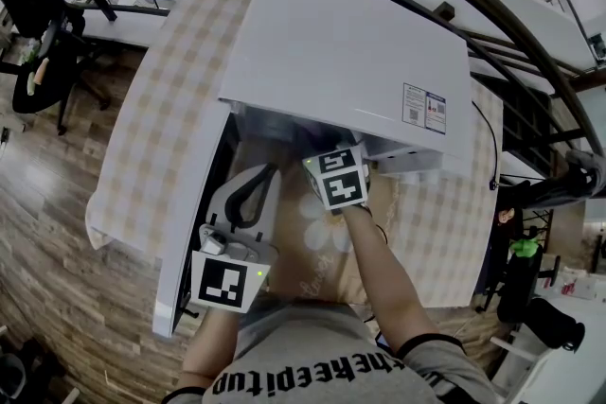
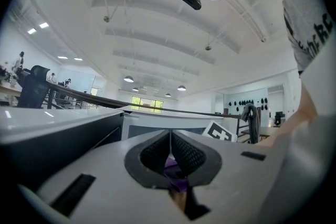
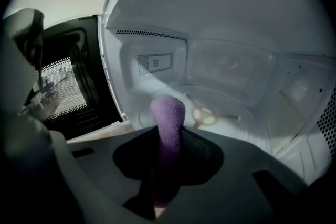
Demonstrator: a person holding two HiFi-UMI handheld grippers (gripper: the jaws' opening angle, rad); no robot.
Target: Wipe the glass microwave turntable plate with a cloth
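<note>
In the right gripper view the glass turntable plate (image 3: 226, 107) lies on the floor of the white microwave cavity, its roller hub (image 3: 202, 114) showing through it. My right gripper (image 3: 168, 139) is shut on a purple cloth (image 3: 168, 115), whose rounded end sticks out just short of the plate's near rim. Seen from the head view, the right gripper (image 1: 333, 173) reaches into the microwave's opening, which hides the plate. My left gripper (image 1: 252, 186) is held low by the open door, pointing upward, jaws shut. A purple sliver shows deep between its pads (image 2: 157, 153).
The white microwave (image 1: 350, 52) stands on a table with a checkered cloth (image 1: 170, 90). Its door (image 1: 194, 232) hangs open to the left, the mesh window (image 3: 60, 86) close beside the right gripper. Chairs and desks stand around the table.
</note>
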